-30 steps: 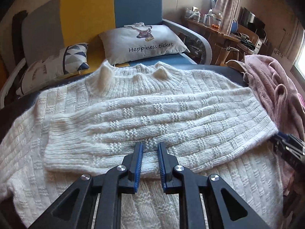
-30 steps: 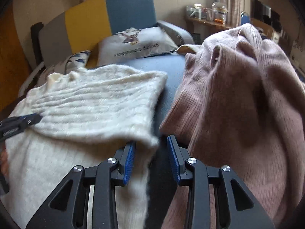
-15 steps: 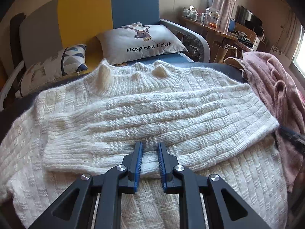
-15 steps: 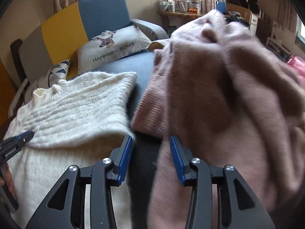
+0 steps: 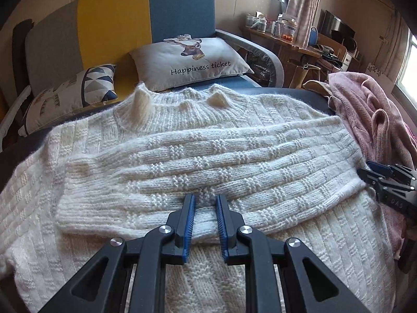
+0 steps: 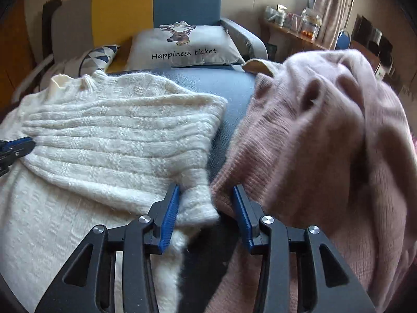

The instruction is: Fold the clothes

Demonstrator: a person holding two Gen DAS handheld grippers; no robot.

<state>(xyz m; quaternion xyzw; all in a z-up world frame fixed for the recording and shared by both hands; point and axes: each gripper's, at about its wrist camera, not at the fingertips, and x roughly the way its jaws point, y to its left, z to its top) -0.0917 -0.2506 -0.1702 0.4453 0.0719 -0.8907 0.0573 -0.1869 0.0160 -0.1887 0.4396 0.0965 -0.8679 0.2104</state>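
A white knitted sweater [image 5: 208,156] lies flat on a dark padded surface [image 6: 221,83], collar away from me, with one sleeve folded across its chest. My left gripper [image 5: 205,198] hovers low over the near edge of that sleeve, its jaws a little apart with nothing pinched. My right gripper [image 6: 206,190] is open wide at the sweater's right side, and the folded corner of the white sweater [image 6: 104,135] lies between its fingers. The left wrist view shows the right gripper [image 5: 385,180] at the sweater's right edge.
A heap of pink knitwear [image 6: 325,130] lies right beside the white sweater and touches the right gripper's outer finger. Behind the surface stands a sofa with a deer pillow [image 5: 192,62] and a triangle-patterned pillow [image 5: 78,88]. A cluttered desk [image 5: 286,39] is at the back right.
The right gripper swung from facing the pink heap back to the white sweater's right corner, which now lies between its fingers. The left gripper has barely moved.
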